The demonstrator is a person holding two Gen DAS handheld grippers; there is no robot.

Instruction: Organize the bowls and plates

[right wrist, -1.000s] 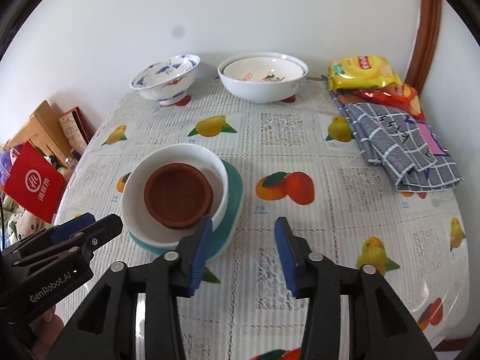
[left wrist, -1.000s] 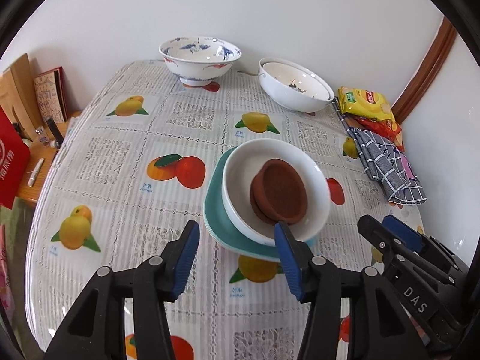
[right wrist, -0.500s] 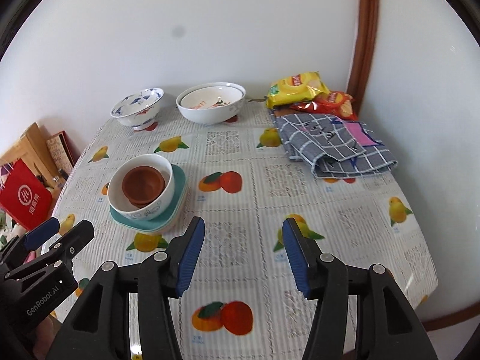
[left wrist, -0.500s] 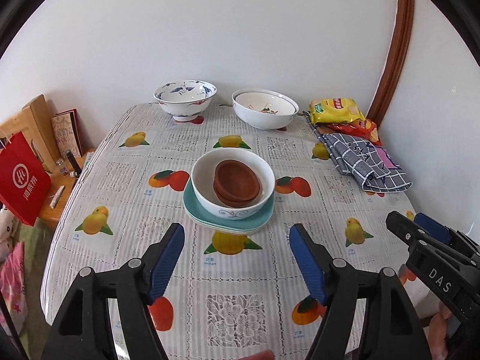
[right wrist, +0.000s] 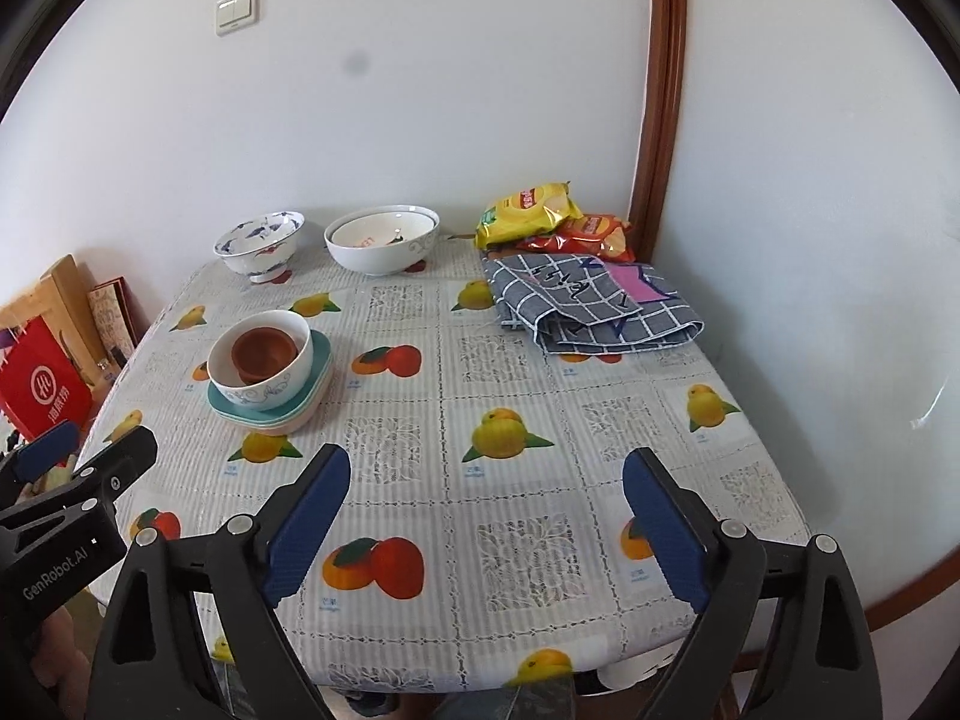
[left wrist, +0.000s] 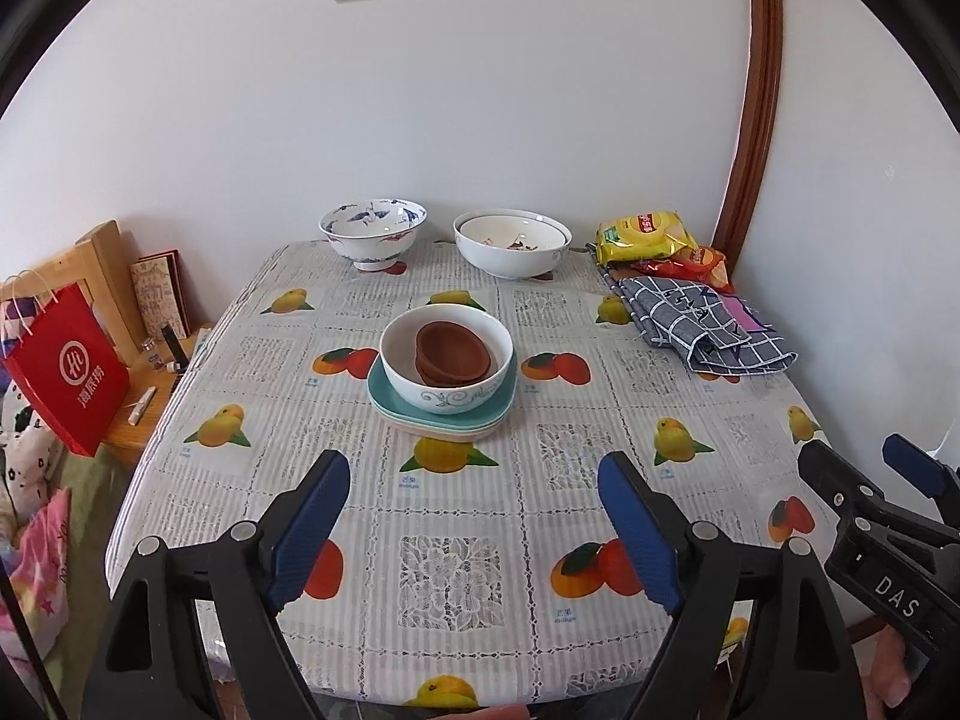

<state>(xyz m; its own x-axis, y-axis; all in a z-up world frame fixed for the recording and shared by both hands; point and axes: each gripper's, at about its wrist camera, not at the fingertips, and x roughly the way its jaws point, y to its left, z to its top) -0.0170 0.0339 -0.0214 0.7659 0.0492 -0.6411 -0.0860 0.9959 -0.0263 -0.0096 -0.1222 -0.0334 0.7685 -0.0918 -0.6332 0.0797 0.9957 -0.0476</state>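
Centrally on the worktop (left wrist: 252,360) sits the stack (left wrist: 443,360): brown bowls (left wrist: 451,348) nested in a white bowl (left wrist: 420,387), which rests on teal plates (left wrist: 390,405) with a pinkish one beneath. At its 11 o'clock, against the wall, stands a blue-patterned bowl (left wrist: 373,228); at 1 o'clock a bigger white bowl (left wrist: 510,243) holds another. Snack bags (left wrist: 645,237) and a folded checked cloth (left wrist: 702,324) lie at 2 o'clock. A red bag (left wrist: 66,369) hangs off the worktop's edge at 9 o'clock. Both claws sit at 6 o'clock, well apart from the stack: the left claw (left wrist: 474,510) and right claw (right wrist: 486,510) have just been opening and gape wide, with nothing between their pads.
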